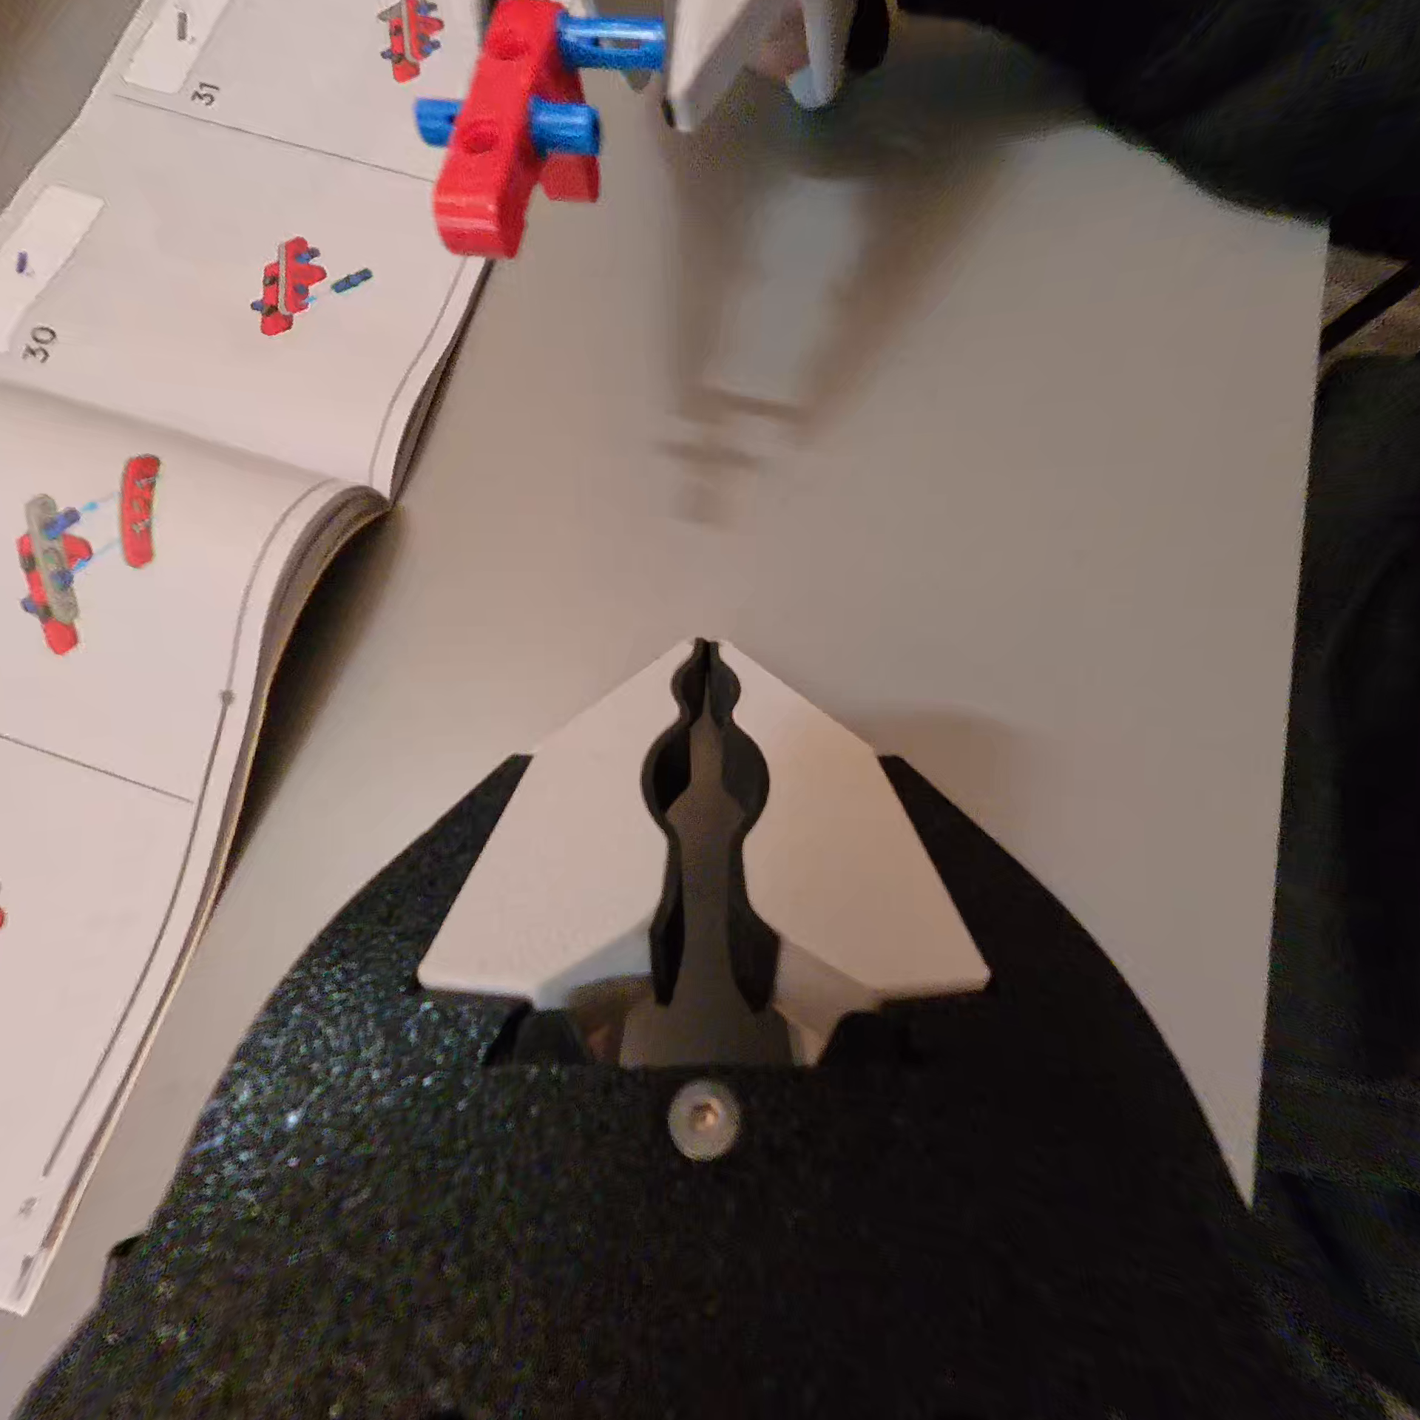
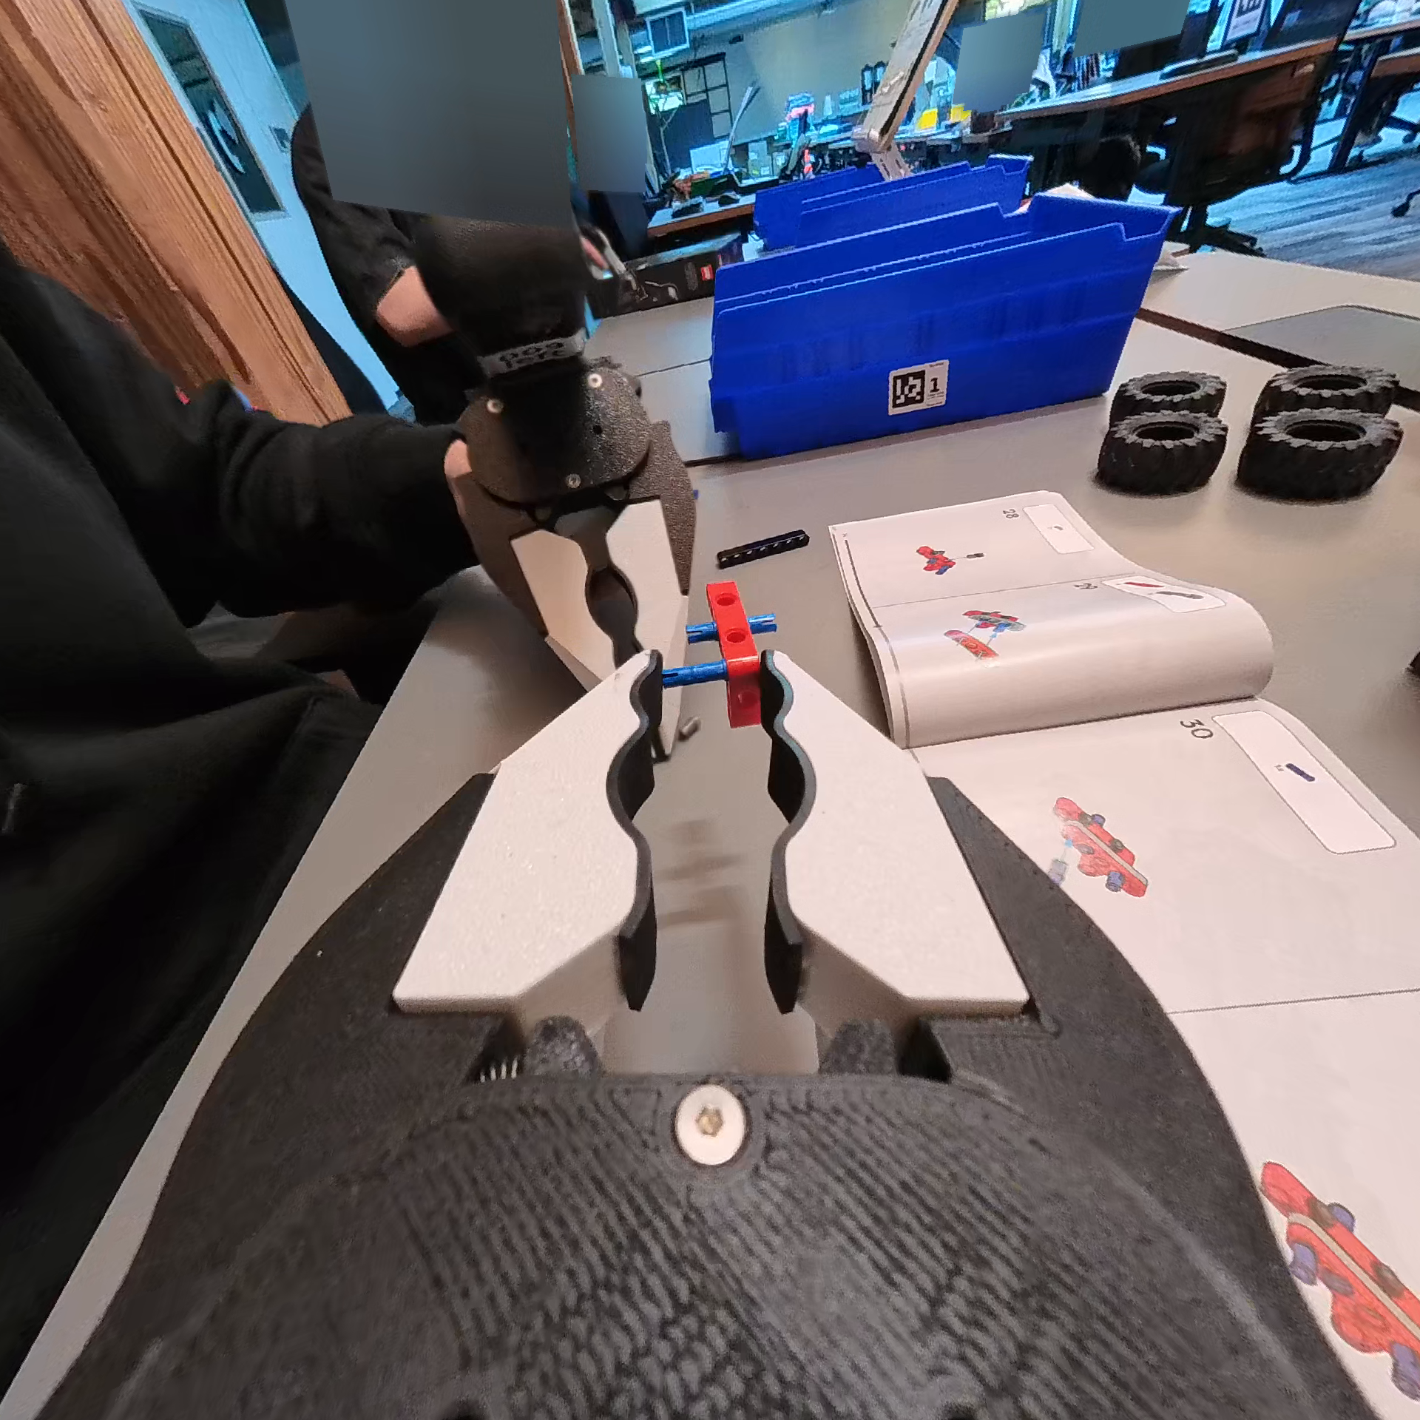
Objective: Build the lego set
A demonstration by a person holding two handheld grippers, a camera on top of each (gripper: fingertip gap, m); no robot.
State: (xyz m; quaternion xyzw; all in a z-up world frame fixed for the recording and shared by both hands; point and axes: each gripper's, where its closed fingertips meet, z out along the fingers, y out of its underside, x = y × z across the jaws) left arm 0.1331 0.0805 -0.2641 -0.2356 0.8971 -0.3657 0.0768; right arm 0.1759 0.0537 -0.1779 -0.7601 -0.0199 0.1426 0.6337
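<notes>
Room: workshop with benches and chairs far behind; grey table (image 2: 999, 461) up front.

Right jaws: the right gripper (image 2: 711, 665) pinches the red lego assembly (image 2: 738, 653) between its tips, one pad on the red beam, the other seemingly on the end of a blue pin (image 2: 691, 675).

Why held so: my guess is the piece is lifted clear of the table so the pin ends stay reachable from the side.

Left jaws: the left gripper (image 1: 703, 649) has its tips pressed together with nothing between them that I can see; it hangs just left of the right jaws' tips.

Task's thing: red beam with two blue pins crossing it, at the very tips of the right jaws, above the table.

Loose parts: a black beam (image 2: 763, 547) beyond the jaws; four black tyres (image 2: 1245, 438) far right of them; a tiny grey piece (image 2: 689, 726) on the table under the tips.

Booklet: instruction booklet (image 2: 1076, 638) lies open to the right of the jaws, likely kept there for reading.

Bins: blue bins (image 2: 922, 307) well beyond.

Open room: bare table straight under and ahead of the left jaws; its near edge runs close on their right.
</notes>
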